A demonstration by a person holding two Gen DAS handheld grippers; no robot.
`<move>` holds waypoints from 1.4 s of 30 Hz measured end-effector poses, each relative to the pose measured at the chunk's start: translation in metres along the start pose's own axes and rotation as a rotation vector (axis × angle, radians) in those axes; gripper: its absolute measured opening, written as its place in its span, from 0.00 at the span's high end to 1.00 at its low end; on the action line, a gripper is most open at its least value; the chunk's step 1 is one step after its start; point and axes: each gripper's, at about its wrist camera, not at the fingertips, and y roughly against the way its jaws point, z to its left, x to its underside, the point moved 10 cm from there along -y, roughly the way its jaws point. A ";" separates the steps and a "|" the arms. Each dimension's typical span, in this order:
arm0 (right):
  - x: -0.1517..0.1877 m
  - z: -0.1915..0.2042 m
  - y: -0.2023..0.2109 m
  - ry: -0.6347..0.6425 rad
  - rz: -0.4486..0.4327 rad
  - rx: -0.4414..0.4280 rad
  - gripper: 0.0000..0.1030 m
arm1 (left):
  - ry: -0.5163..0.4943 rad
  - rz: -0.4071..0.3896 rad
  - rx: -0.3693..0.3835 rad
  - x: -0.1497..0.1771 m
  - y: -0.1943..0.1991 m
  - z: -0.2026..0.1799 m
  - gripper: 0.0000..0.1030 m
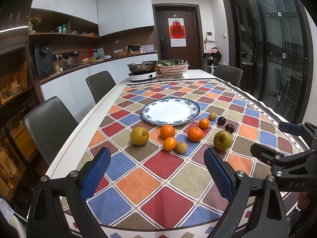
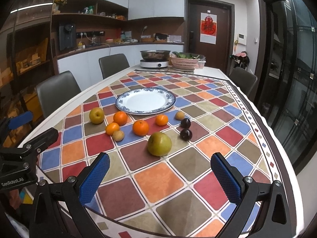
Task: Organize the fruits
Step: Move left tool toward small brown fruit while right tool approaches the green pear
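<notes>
Four glossy oranges (image 1: 167,131), two russet-green pears (image 1: 222,140), two dark plums (image 1: 229,128).

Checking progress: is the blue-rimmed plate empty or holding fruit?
Empty: the plate shows bare white; every fruit lies on the tablecloth.

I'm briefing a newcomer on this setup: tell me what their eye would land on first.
The bright checked tablecloth fills the table and catches the eye first. At its middle sits an empty blue-rimmed plate, with loose fruit scattered just in front of it: four oranges, two green-yellow pears, two dark plums and two small brown fruits. Nearest the cameras, the left claw and right claw hang open, holding nothing.
</notes>
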 end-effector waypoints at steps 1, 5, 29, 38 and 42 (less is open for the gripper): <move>-0.001 0.000 -0.002 0.004 0.004 -0.001 0.01 | -0.002 0.004 0.004 0.000 -0.003 0.000 0.08; -0.003 0.000 -0.013 0.009 0.024 -0.001 0.01 | -0.023 0.004 0.000 -0.004 -0.016 0.001 0.14; 0.008 0.005 -0.096 0.015 0.203 -0.099 0.23 | 0.014 0.260 0.195 0.022 -0.115 -0.037 0.57; 0.018 0.003 -0.118 -0.017 0.260 -0.151 0.29 | 0.014 0.323 0.212 0.031 -0.138 -0.048 0.64; 0.018 0.003 -0.123 -0.026 0.264 -0.160 0.29 | 0.015 0.347 0.212 0.035 -0.148 -0.049 0.66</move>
